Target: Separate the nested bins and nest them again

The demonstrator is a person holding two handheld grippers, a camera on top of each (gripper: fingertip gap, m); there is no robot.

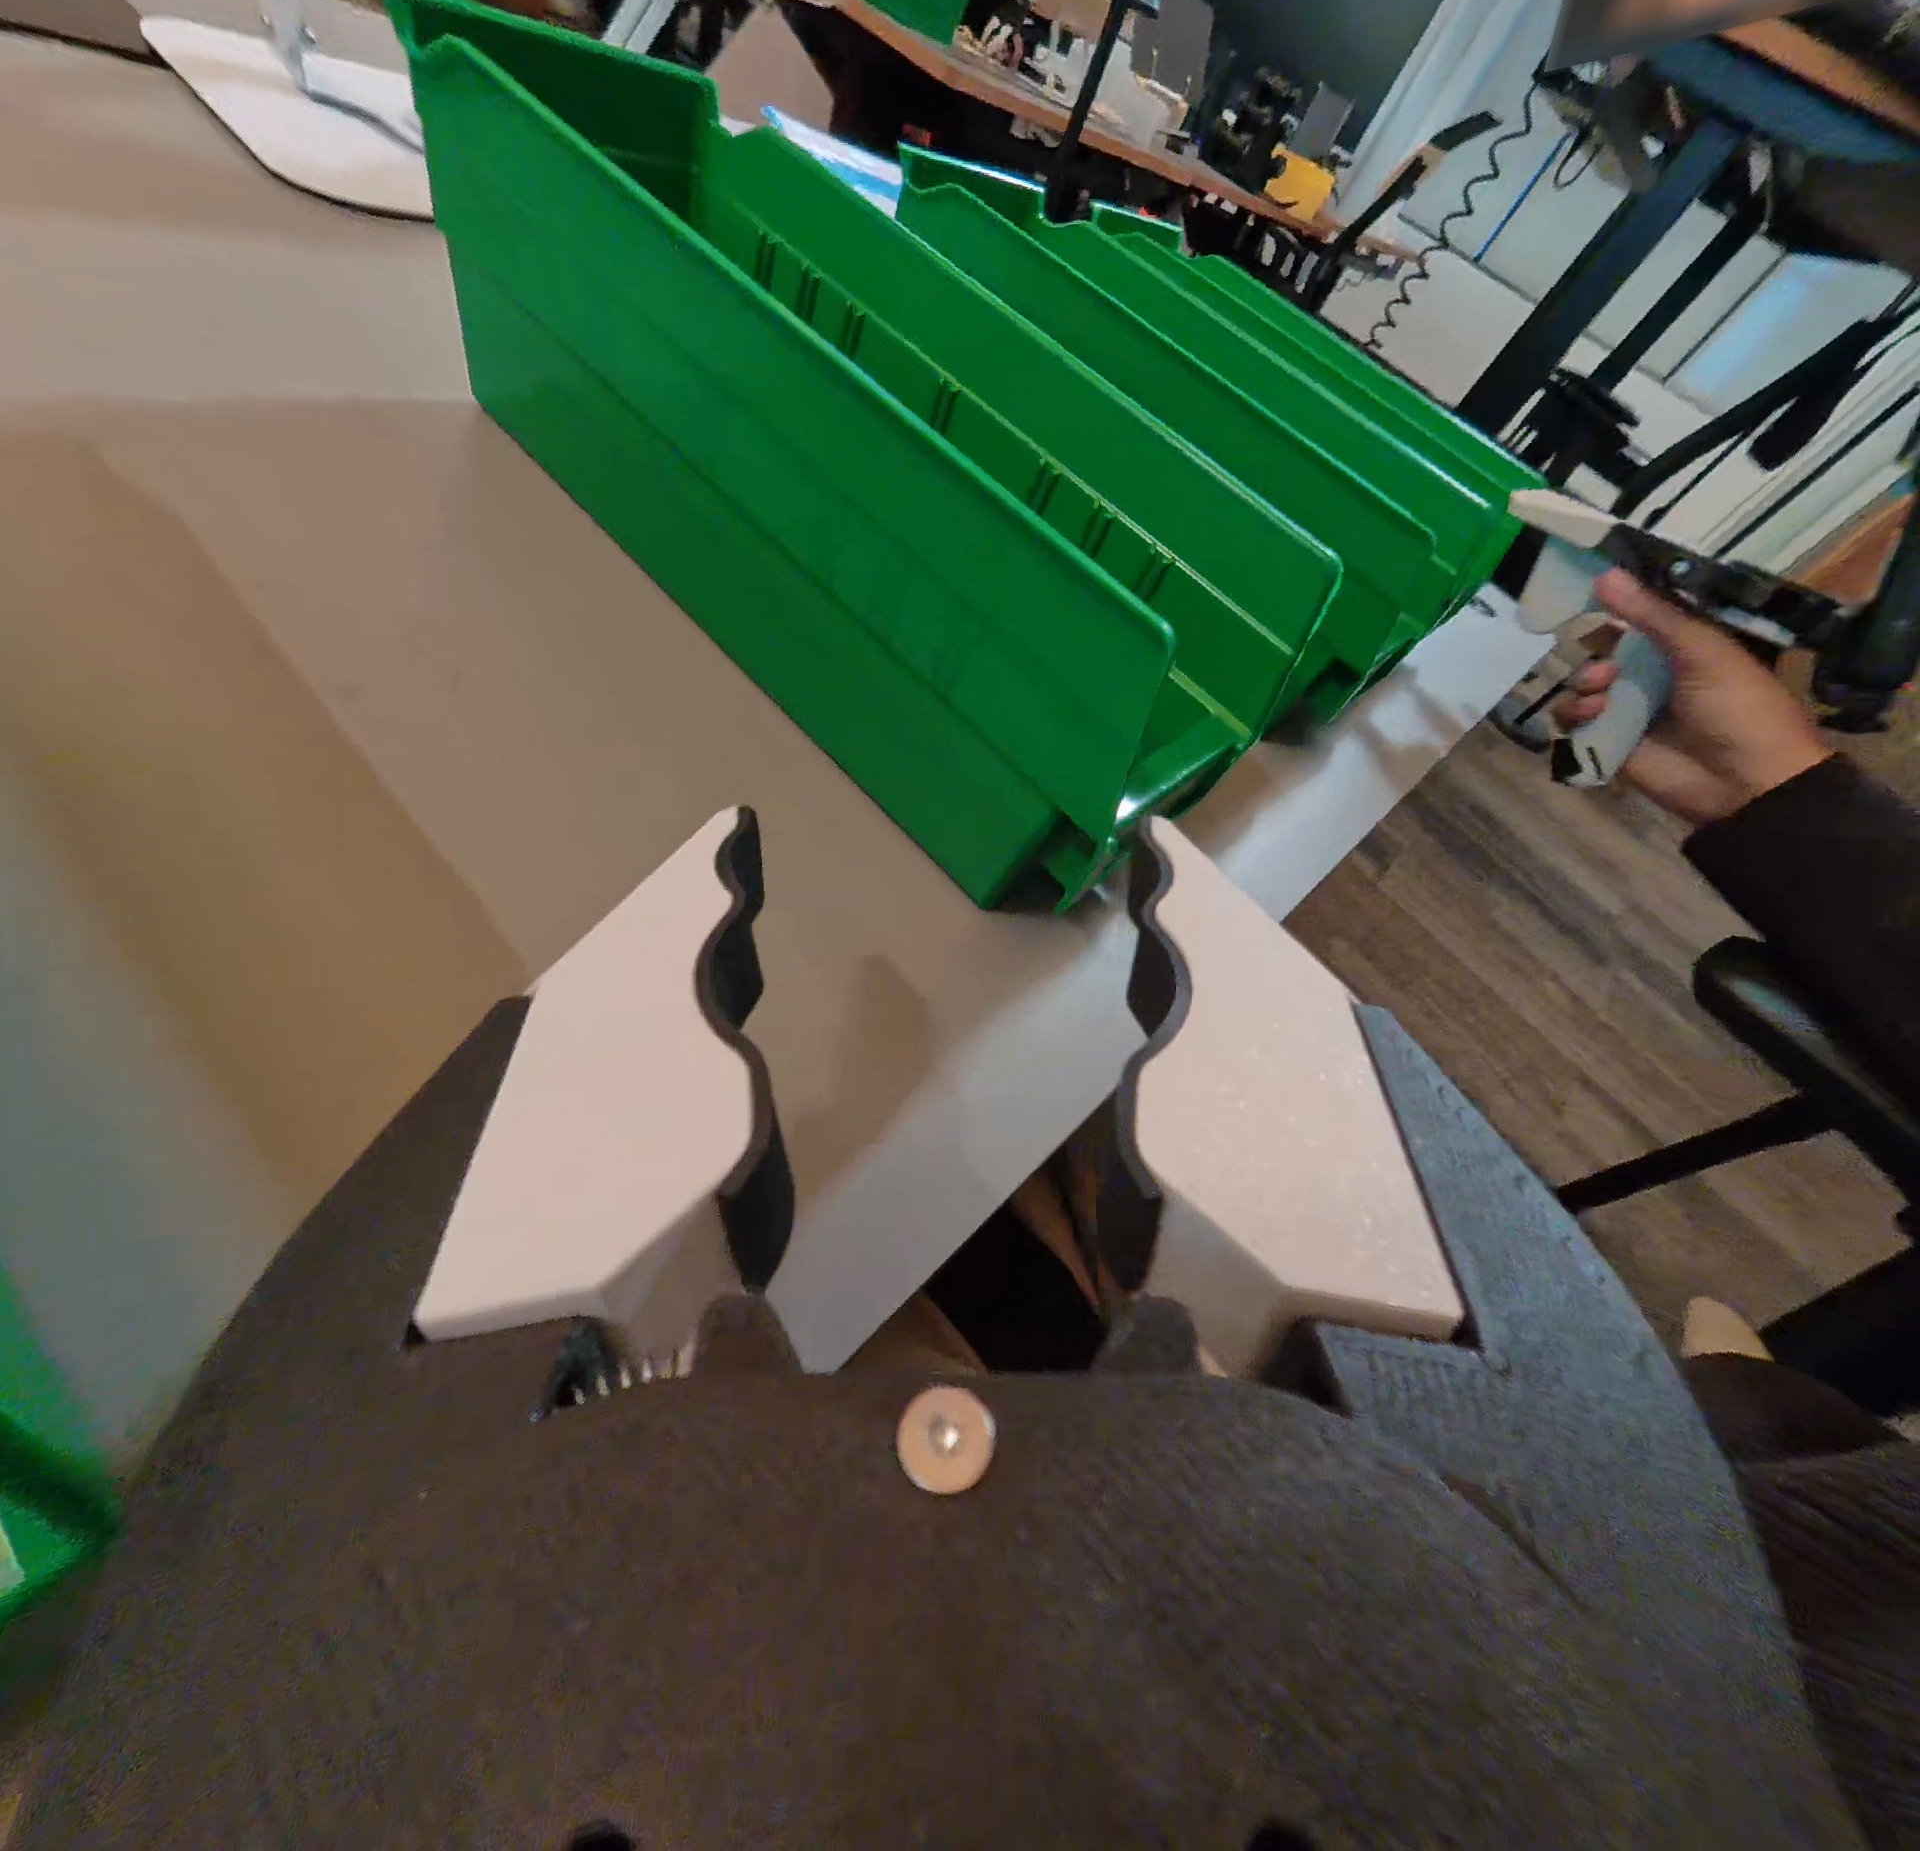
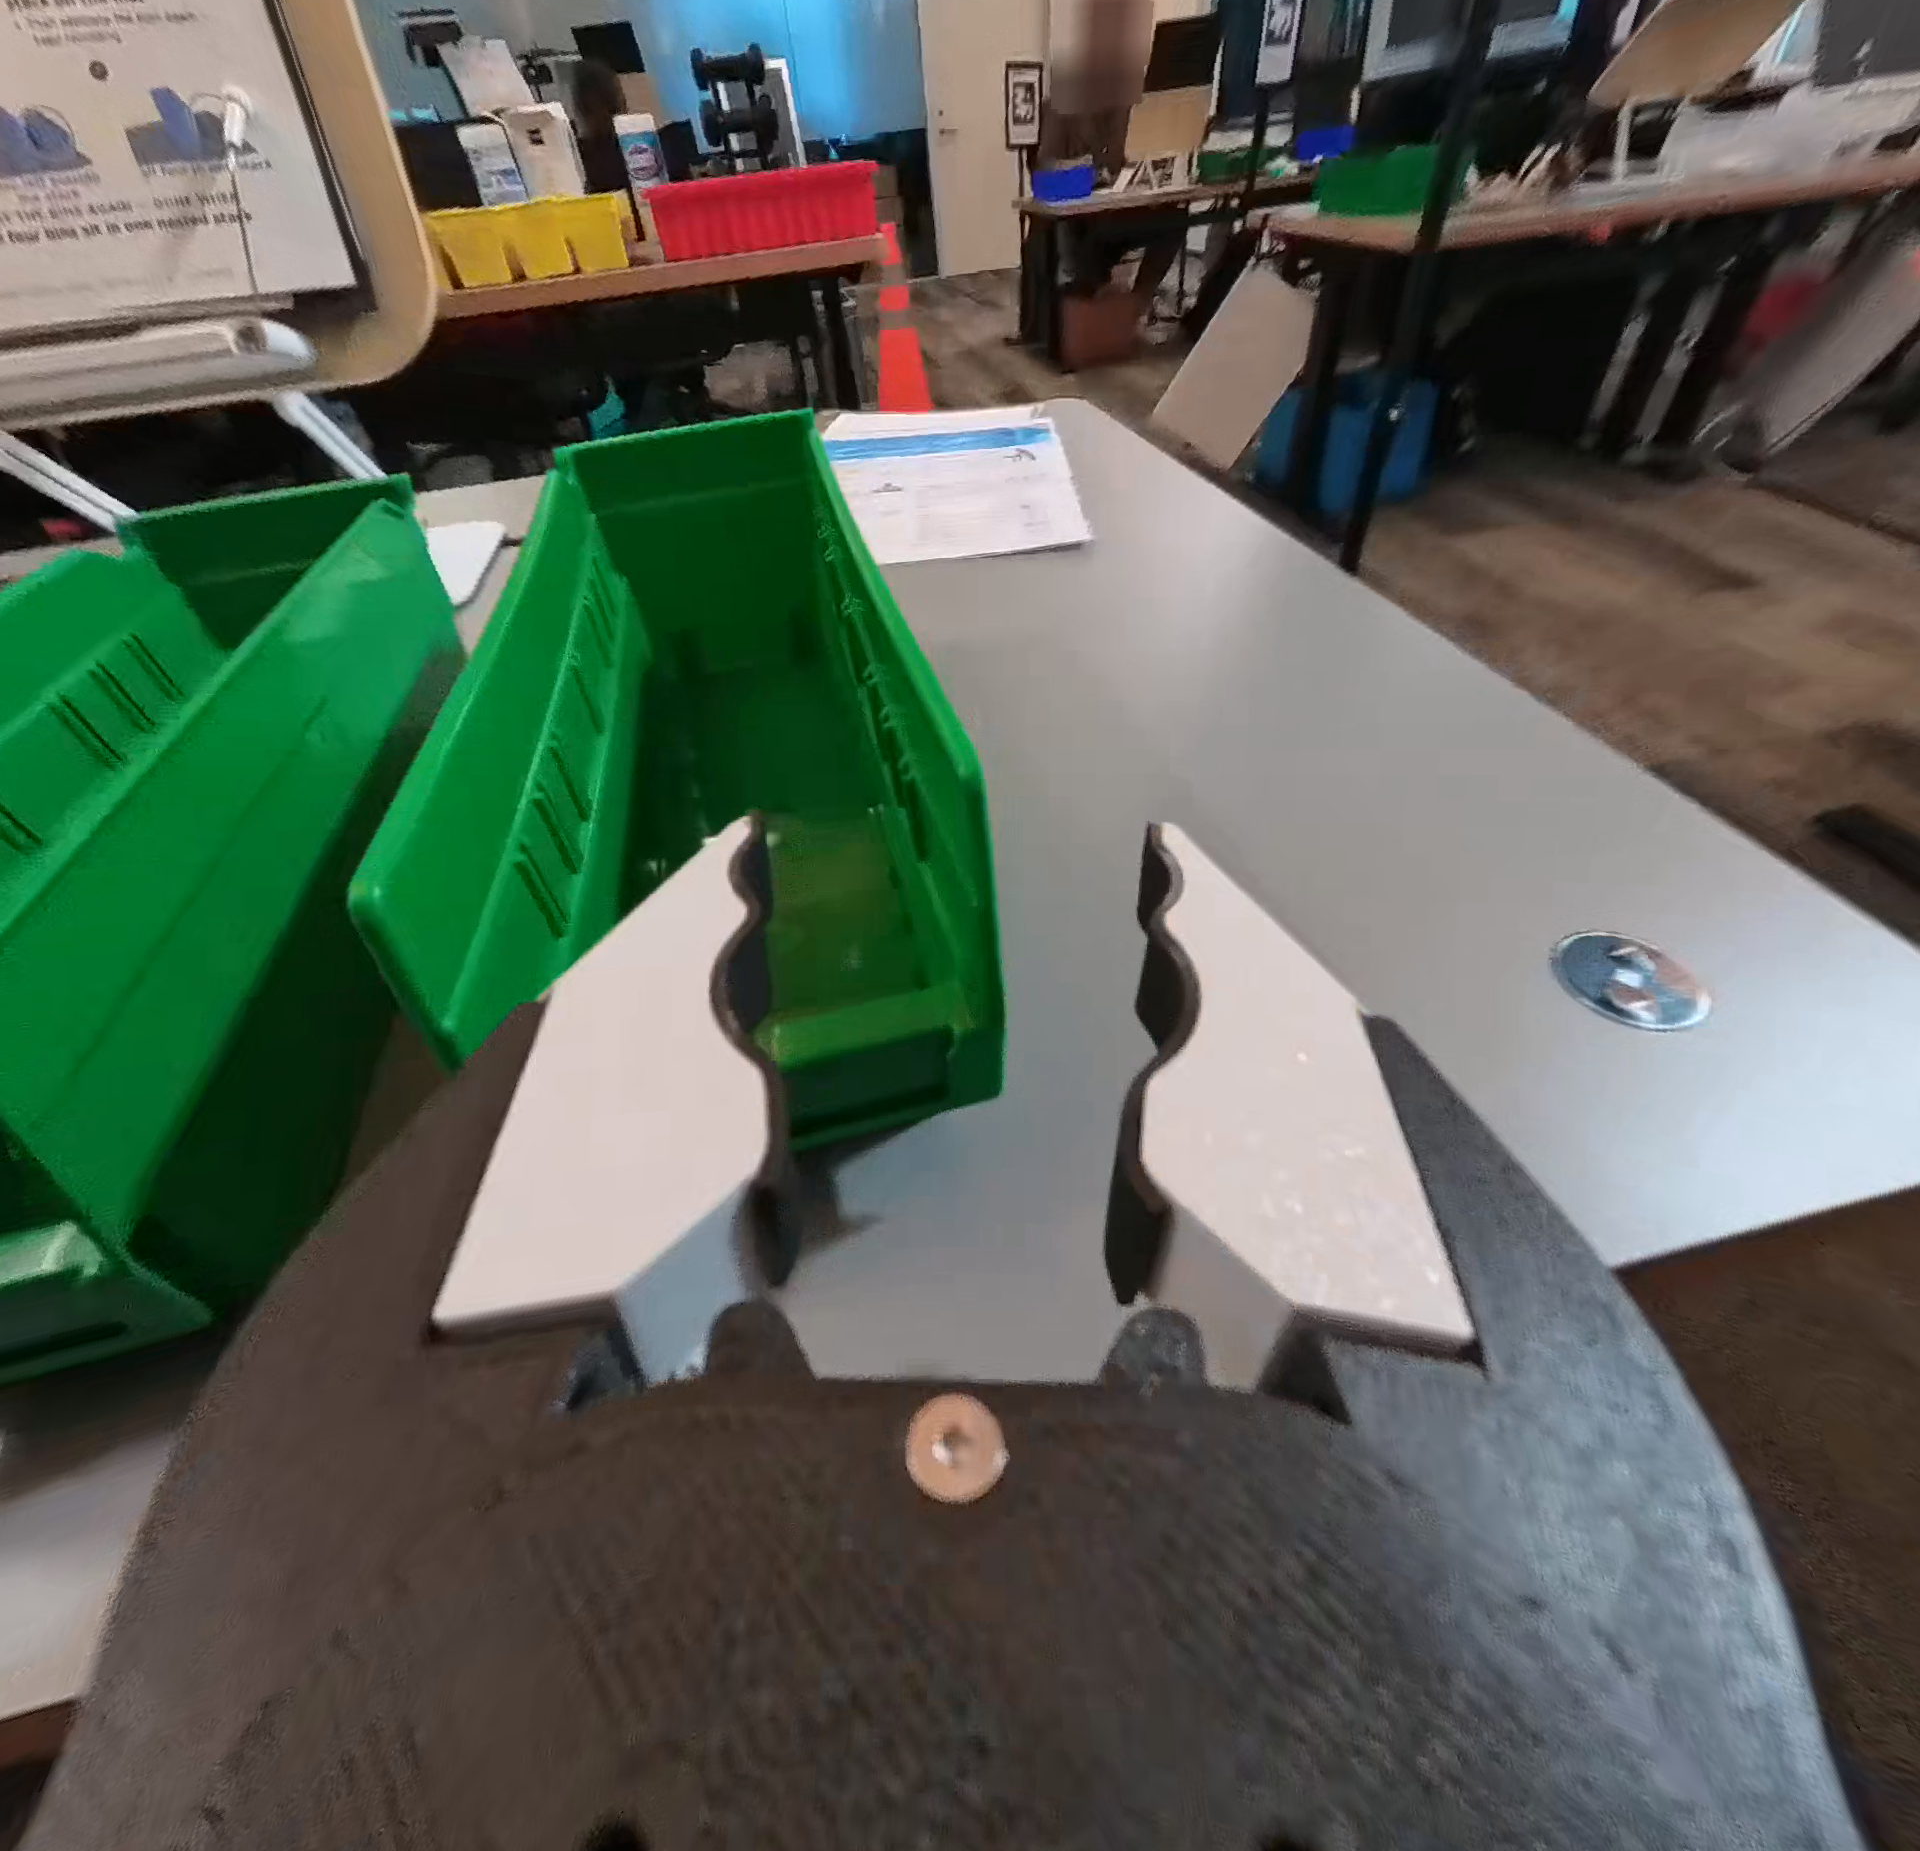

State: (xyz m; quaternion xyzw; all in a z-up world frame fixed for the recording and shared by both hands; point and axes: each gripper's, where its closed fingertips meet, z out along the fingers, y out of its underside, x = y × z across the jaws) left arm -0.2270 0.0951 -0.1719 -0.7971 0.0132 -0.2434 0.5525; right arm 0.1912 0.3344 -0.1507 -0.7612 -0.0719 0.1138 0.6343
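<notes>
Long green bins stand side by side on the grey table (image 1: 260, 575). In the left wrist view the nearest bin (image 1: 790, 554) runs away from me, and a farther bin (image 1: 1278, 419) shows several rims close together. My left gripper (image 1: 945, 830) is open and empty, its right fingertip just off the near bin's front corner. In the right wrist view my right gripper (image 2: 951, 845) is open and empty above the front end of the middle bin (image 2: 727, 721), its left finger overlapping that bin. Another green bin (image 2: 187, 814) lies to the left. The right gripper (image 1: 1558, 518) also shows beyond the bins.
A printed sheet (image 2: 956, 492) lies at the table's far end and a metal grommet (image 2: 1629, 980) sits to the right. A stand with an instruction board (image 2: 156, 139) rises at the back left. Another green piece (image 1: 42, 1489) shows at lower left. The table edge (image 1: 1351, 814) drops to wood floor.
</notes>
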